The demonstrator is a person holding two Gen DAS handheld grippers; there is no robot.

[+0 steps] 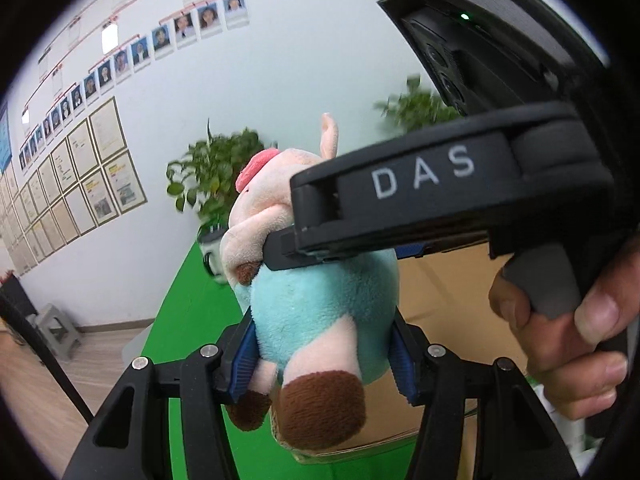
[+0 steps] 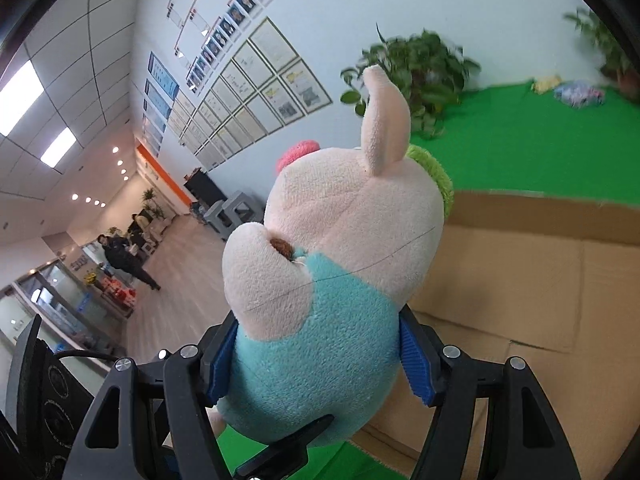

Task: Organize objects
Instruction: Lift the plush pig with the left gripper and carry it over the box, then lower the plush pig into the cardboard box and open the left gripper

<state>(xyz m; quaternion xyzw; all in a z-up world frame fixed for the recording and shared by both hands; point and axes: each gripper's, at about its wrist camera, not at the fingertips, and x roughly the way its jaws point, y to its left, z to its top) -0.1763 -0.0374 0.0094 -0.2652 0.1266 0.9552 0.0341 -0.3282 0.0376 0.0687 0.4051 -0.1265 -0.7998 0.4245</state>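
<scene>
Both jaws are pinching my plush pig (image 2: pixel 320 300) across its blue belly, head pointing twelve o'clock, cardboard box (image 2: pixel 520 280) waiting at three.

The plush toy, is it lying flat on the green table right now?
No, the plush toy is held up in the air between both grippers' blue pads, above the cardboard box.

An office, seemingly a company lobby or open hall. A white wall (image 2: pixel 340 20) carries rows of staff portrait photos (image 1: pixel 120 60) linked like an organisation chart, above a grid of framed certificates (image 2: pixel 256 92). Panel ceiling lights (image 2: pixel 20 96) and spotlights run down a corridor with wood-look flooring (image 2: pixel 180 256), where a person (image 2: pixel 124 260) stands. Potted plants (image 2: pixel 420 76) line a green-covered counter (image 2: pixel 520 148).
</scene>
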